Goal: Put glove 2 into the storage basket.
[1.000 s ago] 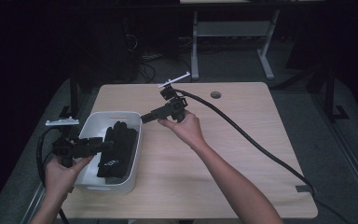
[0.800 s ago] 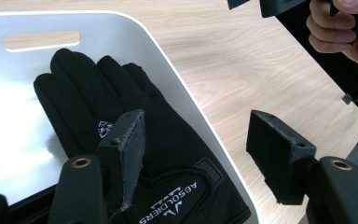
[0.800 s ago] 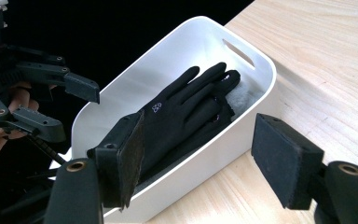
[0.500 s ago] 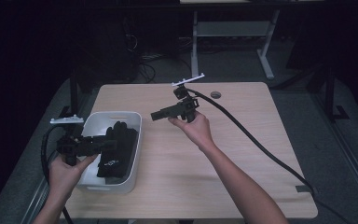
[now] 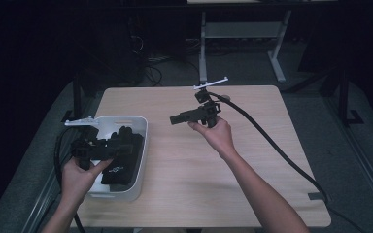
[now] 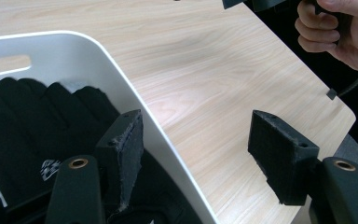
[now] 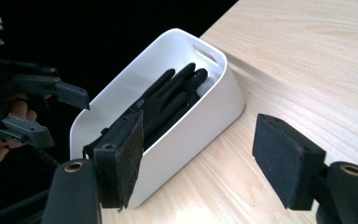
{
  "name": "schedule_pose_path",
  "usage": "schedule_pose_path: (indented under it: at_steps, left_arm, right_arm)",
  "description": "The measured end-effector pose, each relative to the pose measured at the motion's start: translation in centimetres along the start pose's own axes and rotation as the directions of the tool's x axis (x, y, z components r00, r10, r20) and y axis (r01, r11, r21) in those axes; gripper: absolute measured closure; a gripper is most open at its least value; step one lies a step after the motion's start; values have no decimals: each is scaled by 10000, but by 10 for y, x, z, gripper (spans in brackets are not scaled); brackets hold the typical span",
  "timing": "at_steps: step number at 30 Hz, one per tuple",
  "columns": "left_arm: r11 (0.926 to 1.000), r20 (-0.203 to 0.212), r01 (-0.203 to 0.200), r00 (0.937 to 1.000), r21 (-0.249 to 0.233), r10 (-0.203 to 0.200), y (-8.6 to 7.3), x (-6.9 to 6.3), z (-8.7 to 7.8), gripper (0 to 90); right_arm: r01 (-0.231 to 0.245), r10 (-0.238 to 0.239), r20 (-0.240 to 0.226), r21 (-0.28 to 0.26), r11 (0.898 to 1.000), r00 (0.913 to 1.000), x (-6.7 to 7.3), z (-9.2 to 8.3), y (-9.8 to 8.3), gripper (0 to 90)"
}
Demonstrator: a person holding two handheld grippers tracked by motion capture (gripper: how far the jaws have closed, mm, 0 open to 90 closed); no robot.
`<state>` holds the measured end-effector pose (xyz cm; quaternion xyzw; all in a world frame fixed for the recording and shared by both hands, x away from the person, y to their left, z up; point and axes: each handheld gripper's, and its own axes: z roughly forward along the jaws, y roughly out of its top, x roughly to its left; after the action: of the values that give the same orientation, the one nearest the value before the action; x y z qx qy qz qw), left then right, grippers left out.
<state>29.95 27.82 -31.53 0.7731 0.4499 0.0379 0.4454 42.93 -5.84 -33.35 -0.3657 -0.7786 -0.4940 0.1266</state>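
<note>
Two black gloves (image 7: 168, 100), fingers extended, lie in a white bin (image 7: 200, 121) under the left gripper (image 6: 200, 154), whose jaws straddle the bin's wall, apart. Right gripper (image 7: 198, 158) hovers beyond, jaws apart, empty. Light wooden table (image 5: 184, 184); dark room.

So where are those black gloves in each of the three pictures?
High view: black gloves lie in the white tub, lower left.
Left gripper view: gloves at left, inside the tub's rim.
Right gripper view: gloves centre-left, in the tub.
Shared landmark: the tub's handle slot.
</note>
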Motion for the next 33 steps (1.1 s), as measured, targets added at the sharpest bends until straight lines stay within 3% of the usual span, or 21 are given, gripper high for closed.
schedule_pose_path:
  at_steps: [2, 5, 9, 10, 13, 14, 16, 19, 21, 33]
  left_arm:
    - [10000, 35, -29, 10000, 39, 29, 1, -1, 1, 351]
    - [9999, 122, -95, 9999, 44, 95, 4, -6, 6, 347]
    - [9997, 179, -214, 9996, 66, 213, 6, -10, 10, 345]
    - [9997, 212, -235, 9995, 80, 233, 7, -12, 12, 342]
    - [9996, 247, -282, 9993, 103, 279, 9, -14, 14, 341]
    - [9995, 268, -310, 9992, 116, 306, 9, -15, 16, 340]
    - [9993, 300, -346, 9990, 147, 341, 10, -18, 19, 339]
    - [9990, 373, -430, 9984, 158, 424, 12, -21, 22, 338]
    - [9985, 406, -504, 9980, 205, 495, 14, -24, 25, 338]
    - [9971, 666, -714, 9954, 271, 695, 20, -39, 40, 333]
  right_arm:
    - [-101, 101, -69, -63, 9999, 9999, -1, -2, -1, 335]
    - [-42, 39, 223, 112, 9999, 9997, -3, -8, -4, 327]
    - [-251, 251, -35, -193, 9995, 9997, -7, -14, -7, 329]
    - [-209, 210, 196, -46, 9998, 9996, -8, -17, -9, 323]
    - [-237, 239, 173, -136, 9996, 9996, -9, -20, -11, 327]
    - [-438, 439, 73, -205, 9988, 9990, -11, -23, -14, 327]
    - [-365, 368, 319, -100, 9993, 9988, -14, -26, -16, 320]
    - [-566, 570, 106, -306, 9979, 9983, -16, -32, -20, 324]
    - [-543, 548, 322, -171, 9984, 9980, -19, -36, -23, 318]
    - [-1023, 1048, 355, -663, 9925, 9939, -35, -63, -43, 319]
